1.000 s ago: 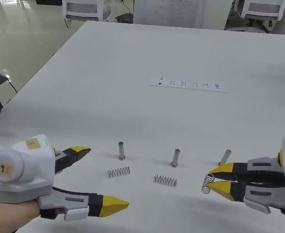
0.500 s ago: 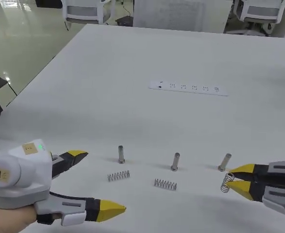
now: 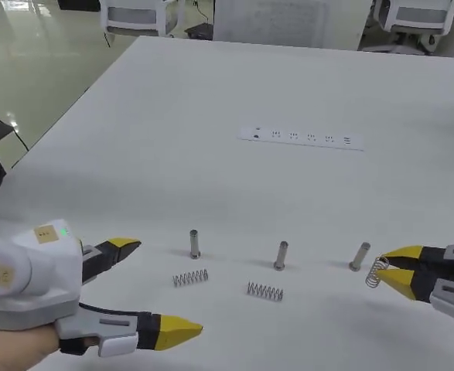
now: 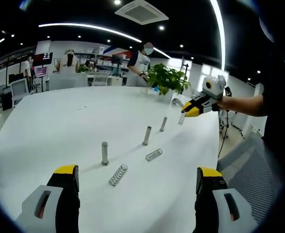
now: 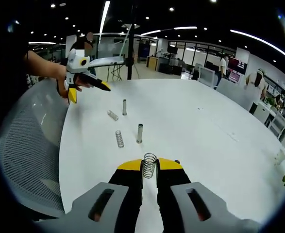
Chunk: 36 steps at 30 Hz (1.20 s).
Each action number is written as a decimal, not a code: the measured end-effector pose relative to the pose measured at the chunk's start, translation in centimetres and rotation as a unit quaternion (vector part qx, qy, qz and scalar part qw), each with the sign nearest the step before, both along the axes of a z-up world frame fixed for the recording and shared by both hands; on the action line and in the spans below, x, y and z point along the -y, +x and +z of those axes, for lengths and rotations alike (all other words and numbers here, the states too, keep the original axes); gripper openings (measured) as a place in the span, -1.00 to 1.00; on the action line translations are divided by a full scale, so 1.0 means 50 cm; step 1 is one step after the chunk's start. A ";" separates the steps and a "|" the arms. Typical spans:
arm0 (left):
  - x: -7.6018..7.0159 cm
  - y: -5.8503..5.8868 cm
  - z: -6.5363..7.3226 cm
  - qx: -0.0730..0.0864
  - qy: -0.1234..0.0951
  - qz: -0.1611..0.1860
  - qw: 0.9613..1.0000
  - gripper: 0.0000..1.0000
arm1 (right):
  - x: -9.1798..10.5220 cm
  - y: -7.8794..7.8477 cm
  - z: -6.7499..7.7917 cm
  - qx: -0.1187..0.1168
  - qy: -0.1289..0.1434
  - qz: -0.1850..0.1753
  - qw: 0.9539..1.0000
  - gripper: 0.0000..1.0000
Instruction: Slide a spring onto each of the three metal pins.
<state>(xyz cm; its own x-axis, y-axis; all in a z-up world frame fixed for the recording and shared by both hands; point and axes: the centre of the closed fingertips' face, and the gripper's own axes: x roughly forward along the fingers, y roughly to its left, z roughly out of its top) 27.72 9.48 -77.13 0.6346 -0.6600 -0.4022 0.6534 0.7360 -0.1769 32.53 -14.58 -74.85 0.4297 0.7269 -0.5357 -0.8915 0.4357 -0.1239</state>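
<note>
1. Head view: the white worktop (image 3: pixel 288 93) carries three upright, bare metal pins (image 3: pixel 281 255);
2. The left gripper (image 3: pixel 168 287) hovers near the left pin (image 3: pixel 195 243), jaws wide apart, empty;
3. The right gripper (image 3: pixel 387 265) has its jaws clamped on a spring (image 3: pixel 376 271) just beside the right pin (image 3: pixel 359 256);
4. One loose spring (image 3: pixel 189 277) lies before the left pin, a second spring (image 3: pixel 264 291) before the middle pin (image 3: pixel 280 260);
5. The springs look light, squashy, apt to flick away; pinch mid-coil gently, ends free.

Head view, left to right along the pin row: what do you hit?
left pin → middle pin → right pin → spring held in the jaws of the right gripper
</note>
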 end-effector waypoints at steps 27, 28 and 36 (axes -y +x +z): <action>-0.012 -0.004 0.001 -0.001 0.002 0.010 1.000 0.96 | 0.011 0.103 0.032 0.025 0.010 -0.039 0.999 -0.85; -0.012 -0.004 0.001 -0.001 0.002 0.010 1.000 0.96 | 0.011 0.105 0.031 0.024 0.011 -0.041 0.999 -0.85; -0.011 -0.005 0.000 -0.003 0.000 0.011 1.000 0.96 | 0.015 0.109 0.015 0.019 0.009 -0.049 0.999 -0.85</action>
